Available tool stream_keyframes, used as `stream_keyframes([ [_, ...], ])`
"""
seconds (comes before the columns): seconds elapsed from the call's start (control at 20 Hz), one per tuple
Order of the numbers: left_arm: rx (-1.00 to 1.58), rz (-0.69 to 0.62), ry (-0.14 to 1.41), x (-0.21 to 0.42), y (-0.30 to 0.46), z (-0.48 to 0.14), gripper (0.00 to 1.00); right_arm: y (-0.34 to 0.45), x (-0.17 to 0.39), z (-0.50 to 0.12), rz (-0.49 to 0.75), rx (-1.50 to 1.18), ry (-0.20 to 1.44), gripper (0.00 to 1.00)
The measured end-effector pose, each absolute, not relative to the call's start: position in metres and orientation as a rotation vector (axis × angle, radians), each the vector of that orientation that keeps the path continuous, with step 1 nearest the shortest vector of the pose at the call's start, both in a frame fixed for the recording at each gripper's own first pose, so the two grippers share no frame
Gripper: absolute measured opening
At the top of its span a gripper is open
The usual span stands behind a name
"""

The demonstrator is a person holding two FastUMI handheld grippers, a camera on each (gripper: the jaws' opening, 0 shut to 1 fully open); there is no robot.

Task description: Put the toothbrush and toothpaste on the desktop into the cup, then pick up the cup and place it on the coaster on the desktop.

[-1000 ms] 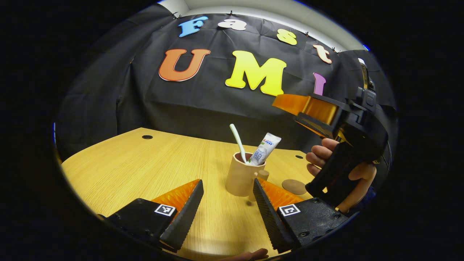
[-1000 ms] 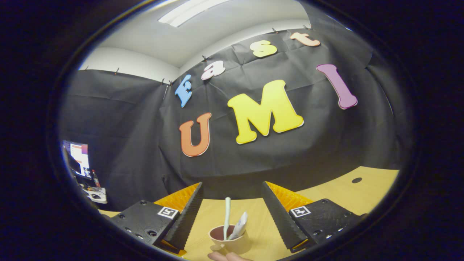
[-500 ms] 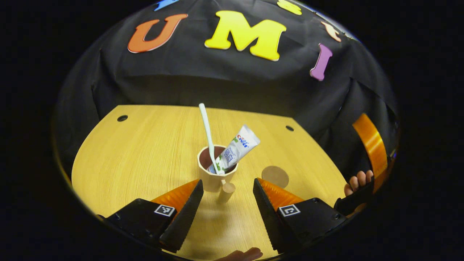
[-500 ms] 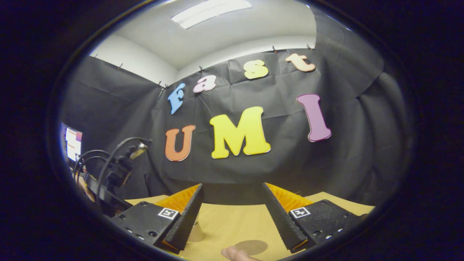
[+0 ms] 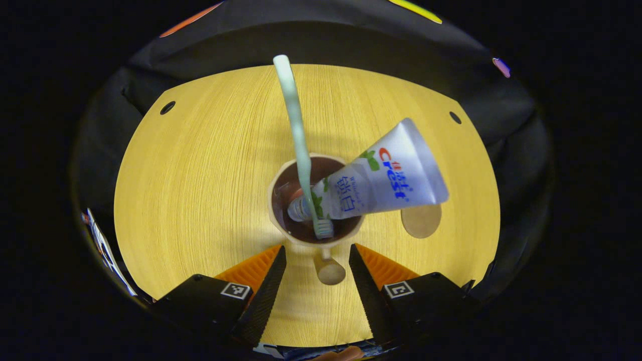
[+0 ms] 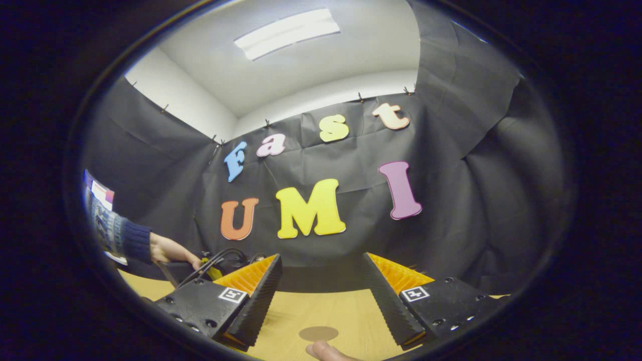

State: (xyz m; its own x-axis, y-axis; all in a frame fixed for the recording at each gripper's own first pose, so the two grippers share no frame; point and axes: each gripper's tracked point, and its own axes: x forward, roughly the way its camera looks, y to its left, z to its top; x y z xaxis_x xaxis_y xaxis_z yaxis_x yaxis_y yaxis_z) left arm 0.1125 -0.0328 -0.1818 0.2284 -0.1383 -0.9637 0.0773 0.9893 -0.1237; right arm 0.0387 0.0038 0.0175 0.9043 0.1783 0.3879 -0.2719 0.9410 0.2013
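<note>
Two jaws of the left gripper point(image 5: 315, 281) stand wide open and empty, straddling the stubby handle point(image 5: 329, 269) of the cup point(image 5: 279, 220) without touching it, as seen in the left gripper view. The cup stands upright on the table point(image 5: 200, 175) just past the fingertips, looked down on from above. Inside it the toothbrush point(image 5: 297, 125) stands head-down and leans away, and the toothpaste point(image 5: 381, 175) tube lies cap-down, slanting out over the rim toward the round coaster point(image 5: 424, 220) just beside the cup.

The cup looks like a stiff, smooth, rather light ceramic or plastic piece; with the tall brush and tube in it, it is likely top-heavy and could shed its load if tilted. The short handle is the natural place to pinch, squarely and kept level; the rim wall is the alternative.

In the right gripper view, the right gripper point(image 6: 321, 296) is also open and holds nothing, hovering over the table with the coaster point(image 6: 318, 333) near below. Farther off, a hand point(image 6: 168, 250) in a dark sleeve shows at the left.
</note>
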Motion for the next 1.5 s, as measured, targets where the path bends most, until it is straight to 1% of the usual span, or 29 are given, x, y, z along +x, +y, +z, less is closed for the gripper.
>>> stream_keyframes([
  [0.05,-0.05,-0.138,1.331,0.115,-0.035,-0.182,0.78,-0.005,0.033,0.019,0.233,0.274,-0.386,0.95],
  [0.1,-0.044,-0.145,1.336,0.117,-0.039,-0.183,0.77,-0.014,0.028,0.02,0.228,0.294,-0.394,0.95],
  [0.25,-0.051,-0.111,1.378,0.115,-0.042,-0.184,0.59,-0.031,0.022,0.017,0.234,0.348,-0.396,0.95],
  [0.3,-0.053,-0.096,1.389,0.115,-0.041,-0.183,0.48,-0.032,0.022,0.014,0.233,0.351,-0.386,0.95],
  [0.35,-0.054,-0.09,1.38,0.118,-0.043,-0.179,0.29,-0.035,0.025,0.012,0.231,0.336,-0.383,0.95],
  [0.4,-0.036,-0.098,1.383,0.119,-0.044,-0.175,0.31,-0.032,0.027,0.009,0.241,0.319,-0.368,0.95],
  [0.55,-0.001,-0.103,1.385,0.122,-0.05,-0.159,0.28,-0.031,0.036,-0.003,0.24,0.302,-0.32,0.95],
  [0.75,0.057,-0.144,1.323,0.135,-0.069,-0.12,0.27,-0.041,0.038,-0.004,0.223,0.34,-0.31,0.95],
  [0.8,0.081,-0.156,1.303,0.14,-0.077,-0.108,0.27,-0.045,0.039,-0.004,0.213,0.346,-0.309,0.91],
  [0.85,0.101,-0.177,1.289,0.145,-0.088,-0.096,0.26,-0.051,0.041,-0.004,0.197,0.354,-0.312,0.91],
  [0.9,0.113,-0.209,1.278,0.149,-0.104,-0.085,0.27,-0.056,0.041,-0.003,0.188,0.362,-0.313,0.95],
  [0.95,0.119,-0.244,1.274,0.153,-0.124,-0.074,0.26,-0.058,0.041,-0.005,0.177,0.365,-0.311,0.95],
  [1.0,0.129,-0.278,1.275,0.155,-0.142,-0.068,0.26,-0.061,0.044,-0.008,0.166,0.362,-0.305,0.91],
  [1.05,0.142,-0.321,1.276,0.159,-0.165,-0.061,0.26,-0.065,0.046,-0.012,0.15,0.355,-0.292,0.95],
  [1.1,0.156,-0.351,1.281,0.163,-0.185,-0.057,0.26,-0.066,0.048,-0.016,0.141,0.347,-0.28,0.91],
  [1.15,0.169,-0.378,1.287,0.166,-0.204,-0.052,0.26,-0.068,0.049,-0.02,0.134,0.34,-0.268,0.95],
  [1.35,0.209,-0.448,1.29,0.194,-0.27,-0.028,0.26,-0.077,0.048,-0.03,0.114,0.319,-0.233,0.95],
  [1.4,0.224,-0.453,1.286,0.205,-0.281,-0.022,0.26,-0.08,0.046,-0.032,0.109,0.312,-0.234,0.91],
  [1.5,0.245,-0.454,1.287,0.226,-0.301,-0.01,0.26,-0.083,0.044,-0.035,0.105,0.305,-0.231,0.91],
])
